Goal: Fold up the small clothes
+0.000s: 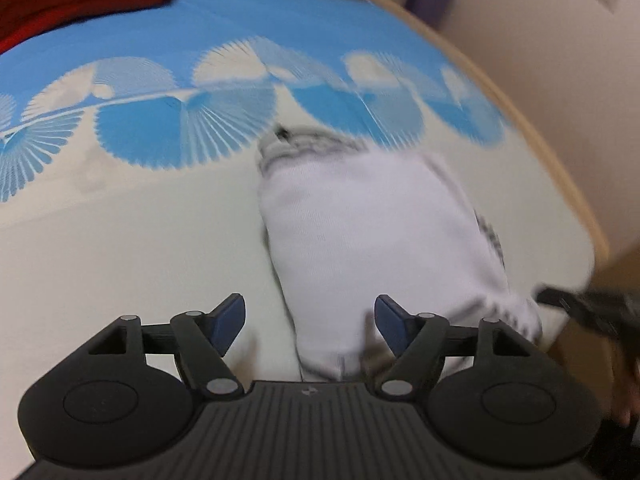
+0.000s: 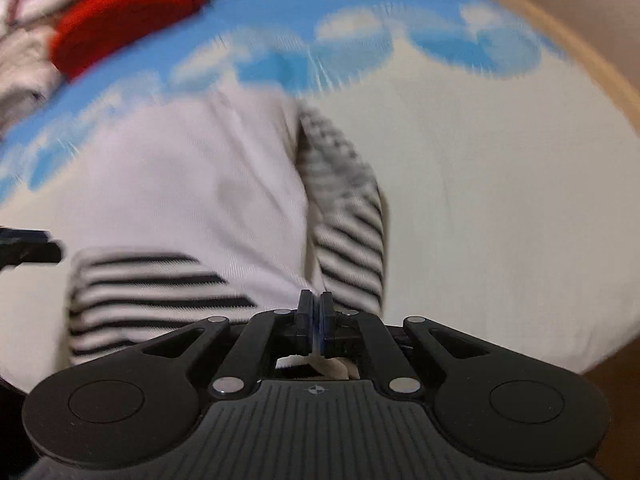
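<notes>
While my left gripper (image 1: pixel 310 322) hangs wide open, nothing pinched | right gripper (image 2: pixel 315 320) nearly closed on a fold of white cloth | striped-sleeve white top (image 2: pixel 208 184) lies folded on blue-and-cream tablecloth (image 2: pixel 500 184), red garment (image 2: pixel 128 12) behind

A round table (image 1: pixel 552 168) with a pale wooden rim carries a cloth (image 1: pixel 120 260), cream near the camera and blue with white fan shapes farther off; on it lies a small white garment (image 1: pixel 360 232) with black-and-white striped sleeves (image 2: pixel 348 240); at the far edge sits a red fabric (image 2: pixel 128 12) beside a blurred heap of pale clothes (image 2: pixel 24 56).
</notes>
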Tool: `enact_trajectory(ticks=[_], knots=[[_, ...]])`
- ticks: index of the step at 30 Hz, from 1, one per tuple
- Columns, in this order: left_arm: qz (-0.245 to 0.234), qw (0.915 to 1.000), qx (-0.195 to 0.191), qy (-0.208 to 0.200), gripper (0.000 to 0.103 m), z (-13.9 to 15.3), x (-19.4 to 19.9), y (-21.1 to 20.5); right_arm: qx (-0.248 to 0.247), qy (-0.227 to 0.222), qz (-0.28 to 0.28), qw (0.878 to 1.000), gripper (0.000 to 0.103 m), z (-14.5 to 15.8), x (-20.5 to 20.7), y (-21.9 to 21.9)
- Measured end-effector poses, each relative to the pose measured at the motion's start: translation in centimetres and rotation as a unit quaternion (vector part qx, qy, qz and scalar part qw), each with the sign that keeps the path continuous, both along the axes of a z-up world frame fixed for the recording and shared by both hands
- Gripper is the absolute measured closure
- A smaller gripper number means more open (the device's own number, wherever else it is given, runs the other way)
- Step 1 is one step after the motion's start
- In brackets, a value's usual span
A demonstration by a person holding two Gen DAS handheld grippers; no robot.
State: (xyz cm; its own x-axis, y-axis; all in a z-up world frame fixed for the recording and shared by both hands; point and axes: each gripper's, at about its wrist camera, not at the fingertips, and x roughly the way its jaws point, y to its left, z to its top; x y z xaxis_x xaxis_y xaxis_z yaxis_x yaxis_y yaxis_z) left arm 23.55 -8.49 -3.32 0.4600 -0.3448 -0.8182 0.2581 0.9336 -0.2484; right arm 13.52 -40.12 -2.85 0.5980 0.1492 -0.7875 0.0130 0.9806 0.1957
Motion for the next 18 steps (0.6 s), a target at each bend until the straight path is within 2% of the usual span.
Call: enact_trajectory(ticks=[1, 3, 5, 7, 9, 11, 12, 16, 18], knots=[[0.017, 0.9997, -0.017, 0.003, 0.027, -0.2, 1.1, 0.6, 0.008, -0.026, 0.000, 1.000, 0.091, 0.8, -0.3, -0.1], [0.051, 0.9970, -0.055, 0.017, 0.027, -0.8, 3.0, 1.7, 0.036, -0.070, 0.004, 0.997, 0.075, 2.1, -0.9, -0.1], [0.077, 0.9927, -0.086, 0.032, 0.027, -1.8, 4.9, 2.3, 0.051, -0.083, 0.027, 0.995, 0.073, 2.4, -0.8, 0.4], [0.092, 0.9882, -0.111, 0.050, 0.026, -3.0, 6.7, 2.8, 0.042, -0.052, 0.070, 0.995, 0.073, 1.1, 0.1, 1.7], [0.104, 0.9819, -0.139, 0.075, 0.021, -4.6, 8.4, 2.9, -0.021, 0.029, 0.101, 0.994, 0.074, -1.6, 1.2, 3.2], [0.109, 0.9760, -0.161, 0.098, 0.018, -6.1, 9.5, 2.8, -0.086, 0.094, 0.115, 0.985, 0.074, -4.3, 1.8, 4.1], [0.111, 0.9732, -0.170, 0.107, 0.018, -6.8, 10.0, 2.5, -0.092, 0.099, 0.118, 0.984, 0.074, -4.6, 1.9, 4.1], [0.119, 0.9626, -0.202, 0.136, 0.019, -9.5, 10.9, 1.7, -0.070, 0.103, 0.103, 0.987, 0.074, -4.4, 2.6, 3.4], [0.117, 0.9594, -0.215, 0.140, 0.031, -10.3, 11.2, 1.2, -0.073, 0.106, 0.104, 0.986, 0.074, -4.6, 2.9, 3.6]])
